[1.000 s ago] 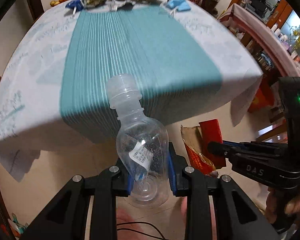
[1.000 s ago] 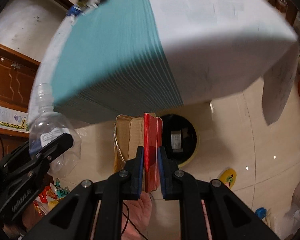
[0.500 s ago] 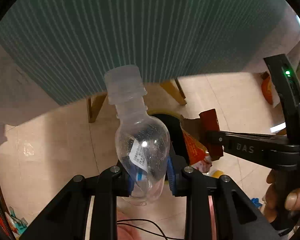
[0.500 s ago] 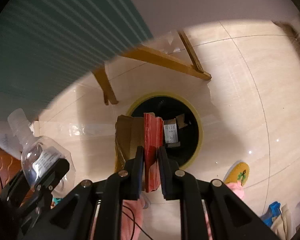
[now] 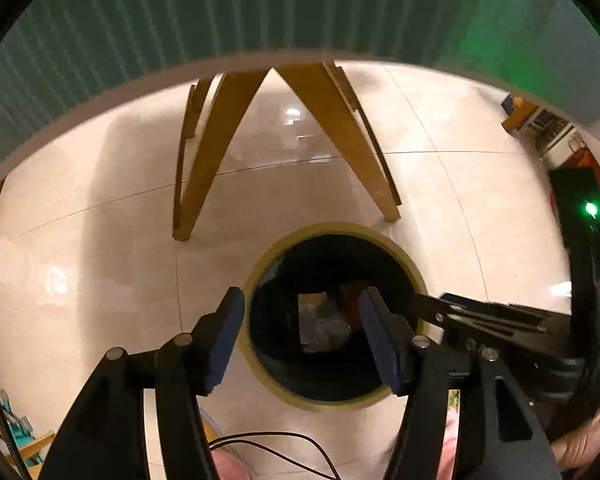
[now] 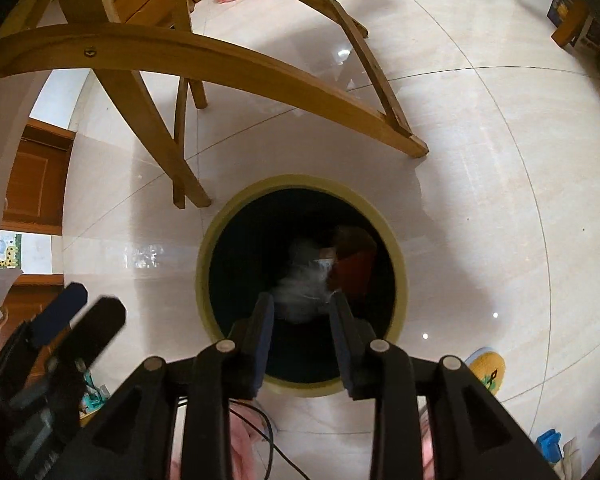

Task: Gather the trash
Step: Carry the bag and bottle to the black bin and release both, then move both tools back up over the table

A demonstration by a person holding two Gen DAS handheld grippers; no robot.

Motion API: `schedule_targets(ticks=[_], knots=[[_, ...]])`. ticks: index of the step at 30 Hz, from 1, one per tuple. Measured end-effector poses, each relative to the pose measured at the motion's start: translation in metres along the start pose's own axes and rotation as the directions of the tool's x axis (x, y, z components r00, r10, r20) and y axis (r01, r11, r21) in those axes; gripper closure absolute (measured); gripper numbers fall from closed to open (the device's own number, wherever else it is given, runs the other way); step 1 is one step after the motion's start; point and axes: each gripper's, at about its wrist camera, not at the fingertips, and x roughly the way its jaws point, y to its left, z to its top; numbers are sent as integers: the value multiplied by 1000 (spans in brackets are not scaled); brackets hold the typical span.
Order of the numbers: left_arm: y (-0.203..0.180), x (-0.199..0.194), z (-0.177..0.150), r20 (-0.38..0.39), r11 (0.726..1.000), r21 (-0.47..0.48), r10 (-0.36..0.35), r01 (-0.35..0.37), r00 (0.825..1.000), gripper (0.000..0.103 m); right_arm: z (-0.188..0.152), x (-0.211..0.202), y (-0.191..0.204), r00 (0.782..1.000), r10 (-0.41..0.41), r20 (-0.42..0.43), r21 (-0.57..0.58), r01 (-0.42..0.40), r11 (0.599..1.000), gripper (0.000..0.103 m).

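Observation:
A round bin with a yellow-green rim (image 5: 332, 229) (image 6: 300, 180) stands on the tiled floor below both grippers. My left gripper (image 5: 302, 300) hangs over its mouth with its jaws opening and nothing between them. My right gripper (image 6: 302, 300) is beside it over the same opening, jaws also opening and empty. Down in the dark bin I see a blurred clear plastic bottle (image 6: 304, 288) and a red snack packet (image 6: 352, 268). The right gripper (image 5: 432, 307) reaches in from the right in the left wrist view. The left gripper (image 6: 92, 300) shows at lower left in the right wrist view.
Wooden table legs (image 5: 212, 160) (image 6: 140, 80) stand on the floor just behind the bin. The teal tablecloth edge (image 5: 180, 20) hangs overhead. A yellow slipper (image 6: 486, 368) lies right of the bin. A black cable (image 5: 260, 440) trails below. A hand (image 5: 580, 444) grips the right handle.
Both grippers sank from table height to just above the bin. The left jaws let go of the bottle and the right jaws let go of the red packet; both things are now in the bin.

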Motion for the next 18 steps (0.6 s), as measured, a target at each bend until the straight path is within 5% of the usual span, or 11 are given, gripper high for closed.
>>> schedule_targets(ticks=[9,18], knots=[[9,-11,-2,-5,998,-36,44,-45,999,45,-8,-12,1,999,-19,48,-16,20,1000,74],[18,-61,-1,-19,996,-75,49,-50,999,45,-20,-49,13,998,-13,65,8,12,1000,74]])
